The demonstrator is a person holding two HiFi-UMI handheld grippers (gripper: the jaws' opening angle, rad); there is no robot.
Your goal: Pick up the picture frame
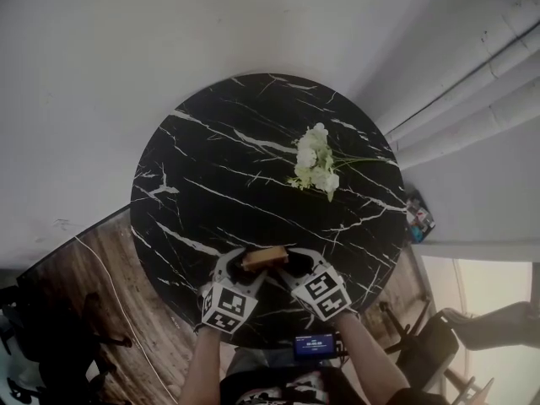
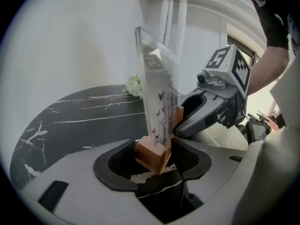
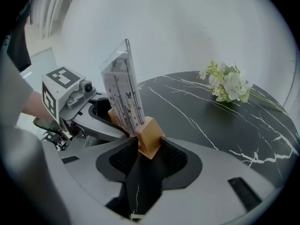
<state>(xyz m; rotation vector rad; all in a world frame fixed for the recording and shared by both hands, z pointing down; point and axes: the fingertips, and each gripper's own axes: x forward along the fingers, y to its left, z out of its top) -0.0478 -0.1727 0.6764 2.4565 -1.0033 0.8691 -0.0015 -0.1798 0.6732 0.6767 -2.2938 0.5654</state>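
The picture frame [image 1: 264, 258], a clear panel printed with small butterflies standing upright in a light wooden base, is at the near edge of the round black marble table [image 1: 253, 142]. My left gripper [image 1: 239, 266] grips the left end of the wooden base [image 2: 152, 154] between its pads. My right gripper [image 1: 295, 265] grips the other end of the base [image 3: 149, 139]. In the left gripper view the panel [image 2: 157, 97] rises straight up, with the right gripper [image 2: 211, 109] just behind it. In the right gripper view the left gripper [image 3: 77, 109] is beyond the panel [image 3: 123, 90].
A bunch of white flowers [image 1: 316, 164] lies on the table's far right part. Wooden floor [image 1: 93, 268] and a dark chair [image 1: 51, 344] are at the lower left. Another chair [image 1: 422, 340] stands at the lower right. White walls and pipes [image 1: 472, 83] surround the table.
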